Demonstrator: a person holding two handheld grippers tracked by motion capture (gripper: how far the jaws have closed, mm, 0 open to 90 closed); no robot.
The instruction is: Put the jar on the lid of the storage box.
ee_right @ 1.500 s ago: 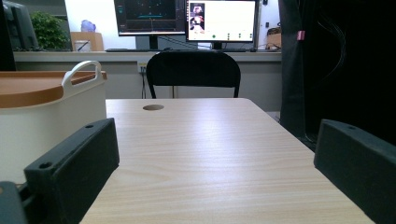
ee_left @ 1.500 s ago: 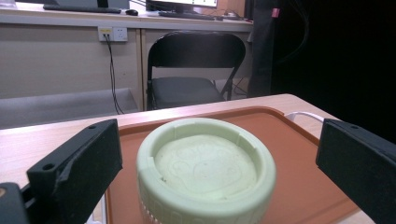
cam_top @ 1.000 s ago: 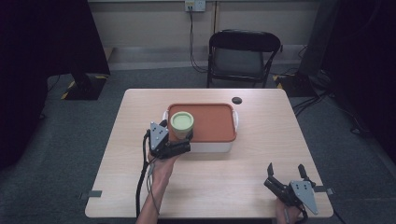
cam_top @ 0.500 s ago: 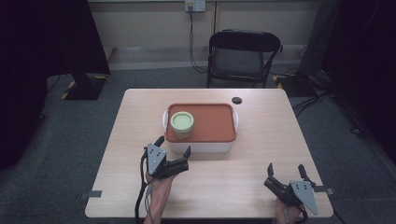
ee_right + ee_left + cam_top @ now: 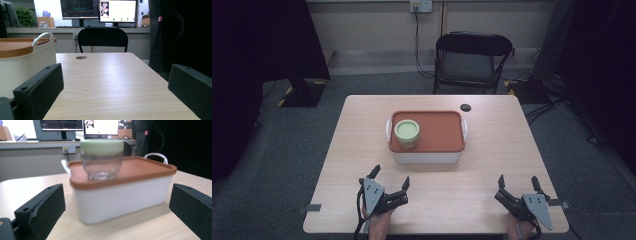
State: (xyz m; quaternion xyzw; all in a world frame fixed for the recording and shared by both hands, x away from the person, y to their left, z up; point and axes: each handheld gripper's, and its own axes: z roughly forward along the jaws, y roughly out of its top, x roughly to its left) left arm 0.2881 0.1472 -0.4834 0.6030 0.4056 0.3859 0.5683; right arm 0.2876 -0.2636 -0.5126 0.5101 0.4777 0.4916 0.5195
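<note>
Plainly, the ribbed glass cup (image 5: 406, 134) stands on the box's orange lid (image 5: 439, 132); likely fragile and slippery, best gripped around its sides. Both the left hand-held gripper (image 5: 390, 179) and right hand-held gripper (image 5: 518, 183) are open, empty, near the tabletop's (image 5: 492, 165) front edge.

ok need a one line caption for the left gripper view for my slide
Ribbed glass cup with a pale green lid standing on the orange lid of a white storage box, framed between the open left gripper.

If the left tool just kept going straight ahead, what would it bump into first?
Most likely the white plastic box with the orange lid. The left tool points right at its near wall, jaws wide open. The ribbed glass cup with the green lid sits higher, on top, so it probably wouldn't be hit first.
</note>
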